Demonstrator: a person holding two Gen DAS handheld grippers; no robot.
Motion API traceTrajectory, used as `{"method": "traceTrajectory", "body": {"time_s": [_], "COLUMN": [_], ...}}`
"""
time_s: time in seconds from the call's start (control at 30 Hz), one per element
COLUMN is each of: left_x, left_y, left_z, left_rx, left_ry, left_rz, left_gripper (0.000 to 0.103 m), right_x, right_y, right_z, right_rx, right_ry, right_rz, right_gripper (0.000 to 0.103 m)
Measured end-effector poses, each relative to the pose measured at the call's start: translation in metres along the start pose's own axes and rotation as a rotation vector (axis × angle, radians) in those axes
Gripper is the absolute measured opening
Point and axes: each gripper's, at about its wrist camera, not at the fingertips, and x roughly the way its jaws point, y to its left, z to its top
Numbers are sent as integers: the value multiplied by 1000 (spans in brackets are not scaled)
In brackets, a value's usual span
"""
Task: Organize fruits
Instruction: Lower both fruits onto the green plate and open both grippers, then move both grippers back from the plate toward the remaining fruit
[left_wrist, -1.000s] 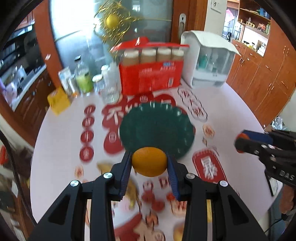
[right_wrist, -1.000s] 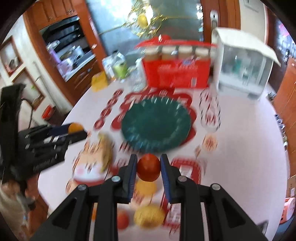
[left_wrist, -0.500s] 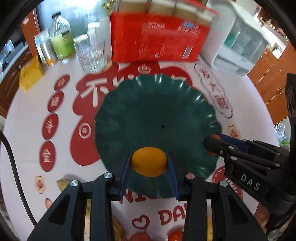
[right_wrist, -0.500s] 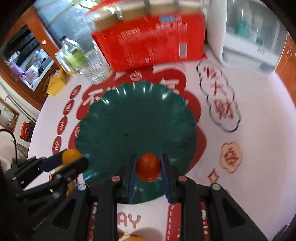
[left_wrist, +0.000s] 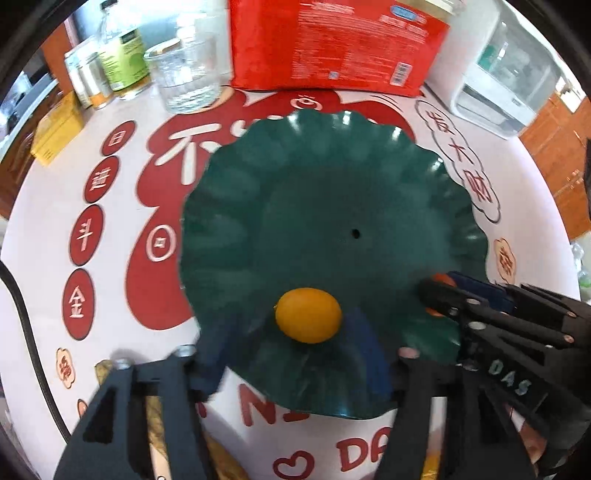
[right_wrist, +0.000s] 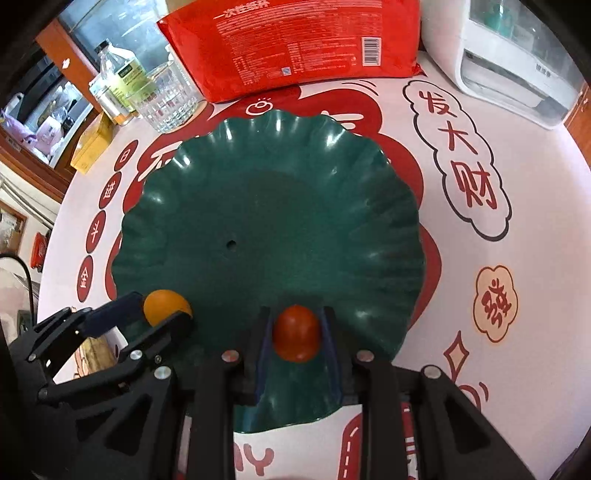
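A dark green scalloped plate (left_wrist: 332, 177) lies on the white table; it also shows in the right wrist view (right_wrist: 280, 184). An orange fruit (left_wrist: 308, 315) rests on the plate's near part. My left gripper (left_wrist: 295, 347) is open, its blurred blue pads standing apart on either side of the orange. In the right wrist view the orange (right_wrist: 166, 301) sits between the left gripper's fingers. My right gripper (right_wrist: 297, 332) is shut on a small red tomato (right_wrist: 297, 334) low over the plate's near rim. The right gripper (left_wrist: 439, 295) appears at right in the left wrist view.
A red carton (left_wrist: 332, 44), a drinking glass (left_wrist: 188, 77), bottles (left_wrist: 122, 55) and a yellow box (left_wrist: 55, 129) stand behind the plate. A white appliance (left_wrist: 509, 70) stands at the back right. Other fruit (right_wrist: 94, 350) lies on the table near the front left.
Both grippers moved forward and down over the plate. My left gripper opened and let go of the orange, which now lies on the plate. The right still holds the tomato.
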Motion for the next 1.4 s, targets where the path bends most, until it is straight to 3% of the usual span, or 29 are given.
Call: {"method": "traceTrajectory", "body": {"time_s": [0.13, 0.43, 0.67, 0.87, 1.03, 1.4], "left_x": [-12, -43, -71, -100, -137, -230], "left_y": [4, 3, 4, 8, 14, 21], "left_z": [-4, -11, -20, -32, -47, -97], "left_rx": [-14, -19, -27, -31, -56, -114], "left_ry": [-24, -60, -71, -100, -160, -328], "left_rz": [-5, -9, -2, 16, -10, 3], "left_gripper": [81, 82, 91, 91, 92, 93], "right_x": [-6, -36, -61, -87, -116, -197], "right_y": [-4, 4, 9, 19, 27, 46], "right_z": [-1, -10, -20, -34, -51, -101], "right_rx": [17, -14, -27, -51, -69, -141], "right_ry": [-3, -53, -93, -131, -176, -296], "right_rz": [11, 14, 17, 24, 36, 86], "right_gripper": [29, 32, 33, 39, 48, 49]}}
